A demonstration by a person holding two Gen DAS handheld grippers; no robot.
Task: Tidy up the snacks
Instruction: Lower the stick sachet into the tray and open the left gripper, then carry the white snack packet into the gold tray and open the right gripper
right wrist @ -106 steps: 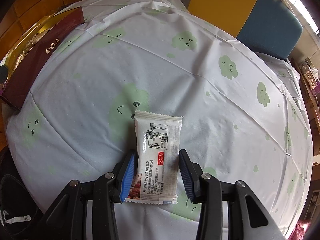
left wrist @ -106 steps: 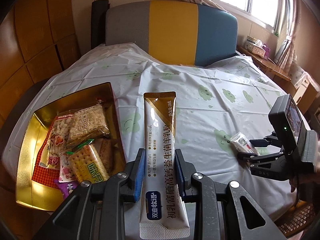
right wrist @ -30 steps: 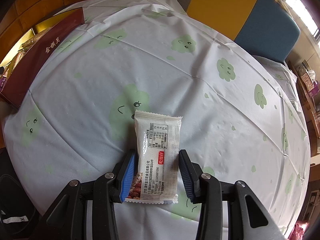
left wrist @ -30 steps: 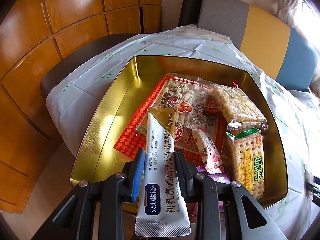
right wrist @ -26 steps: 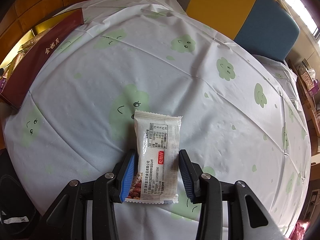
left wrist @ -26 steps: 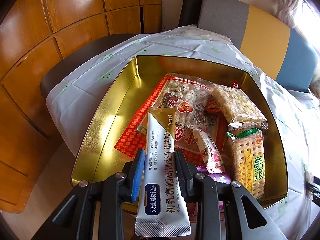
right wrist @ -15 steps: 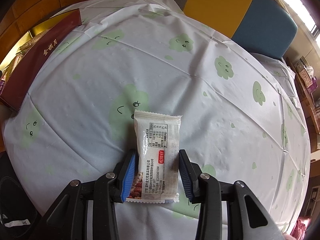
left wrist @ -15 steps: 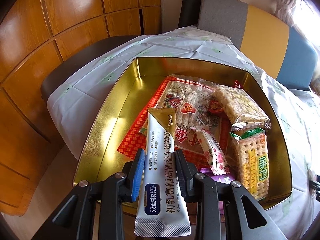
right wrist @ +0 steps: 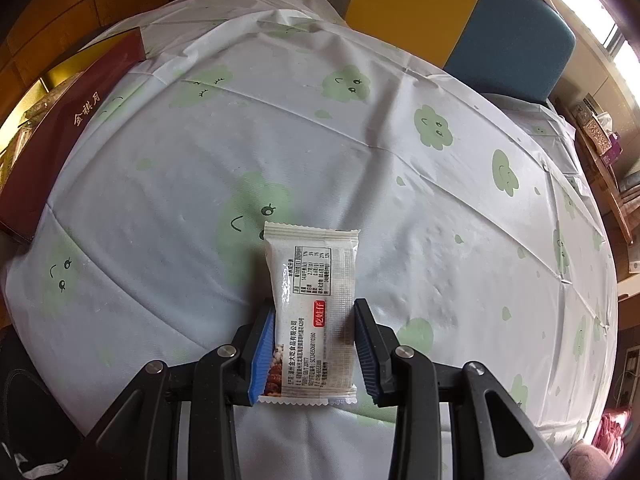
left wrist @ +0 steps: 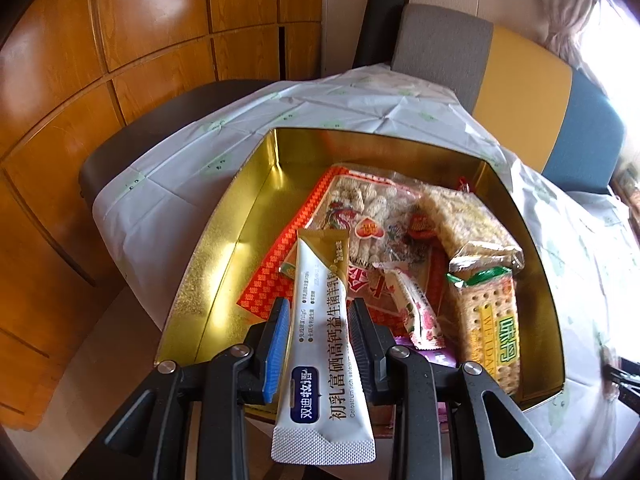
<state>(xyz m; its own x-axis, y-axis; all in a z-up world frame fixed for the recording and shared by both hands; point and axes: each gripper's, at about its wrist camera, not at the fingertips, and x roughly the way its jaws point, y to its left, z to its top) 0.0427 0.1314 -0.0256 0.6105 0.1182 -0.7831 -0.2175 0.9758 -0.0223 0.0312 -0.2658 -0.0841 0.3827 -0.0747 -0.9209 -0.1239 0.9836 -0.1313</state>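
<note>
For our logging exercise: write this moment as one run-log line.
left claw: shut on milk powder stick, over gold tin | right claw: shut on white snack packet, above tablecloth

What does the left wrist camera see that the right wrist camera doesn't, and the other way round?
Only the left wrist view shows inside the gold tin: peanuts, crackers, and the left gripper holding a long milk powder sachet. Only the right wrist view shows the right gripper holding a small white snack packet over bare tablecloth. Both show the tin and the cloud-print tablecloth.
</note>
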